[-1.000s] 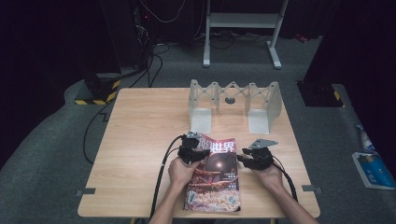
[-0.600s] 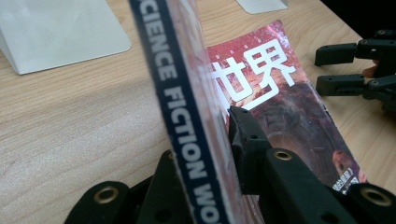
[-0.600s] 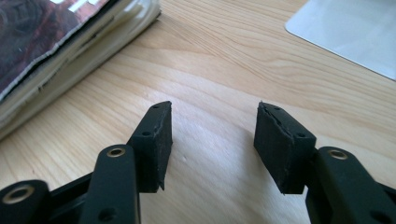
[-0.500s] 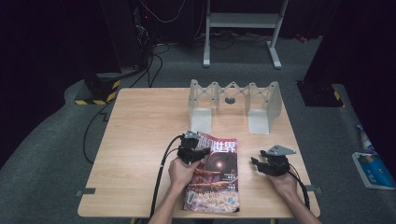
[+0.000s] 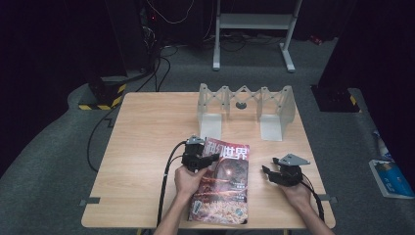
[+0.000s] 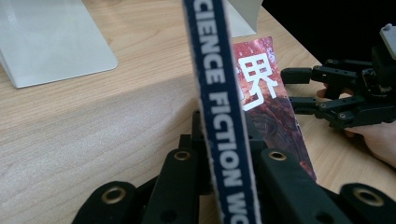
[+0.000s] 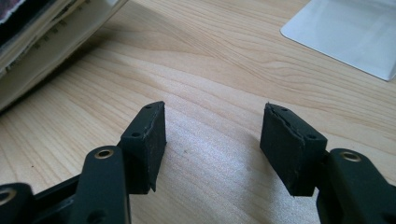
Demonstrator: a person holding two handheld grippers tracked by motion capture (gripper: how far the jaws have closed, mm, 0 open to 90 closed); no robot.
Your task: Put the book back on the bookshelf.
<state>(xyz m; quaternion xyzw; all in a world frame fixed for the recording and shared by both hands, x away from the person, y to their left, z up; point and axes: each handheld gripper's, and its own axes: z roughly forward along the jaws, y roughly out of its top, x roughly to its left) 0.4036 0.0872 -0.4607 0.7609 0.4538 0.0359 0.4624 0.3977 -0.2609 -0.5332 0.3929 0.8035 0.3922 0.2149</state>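
High view, magazine: we see the magazine [image 5: 222, 183] on the table [image 5: 147, 147] near its front edge; the left gripper [image 5: 199, 157] pinches its upper left corner.
High view, right gripper: the right gripper [image 5: 270, 173] sits just beside the magazine's right edge, apart from it, jaws having just been opening with nothing between them.
Left gripper view, spine: we read a blue spine [image 6: 223, 116] clamped between the jaws, edge-on and raised.
Right gripper view, jaws: spread over bare wood; page edges [image 7: 42, 46] at upper left.

Table [image 5: 147, 147] evenly lit, surroundings dark; close views sharp, perhaps soft at bottom.
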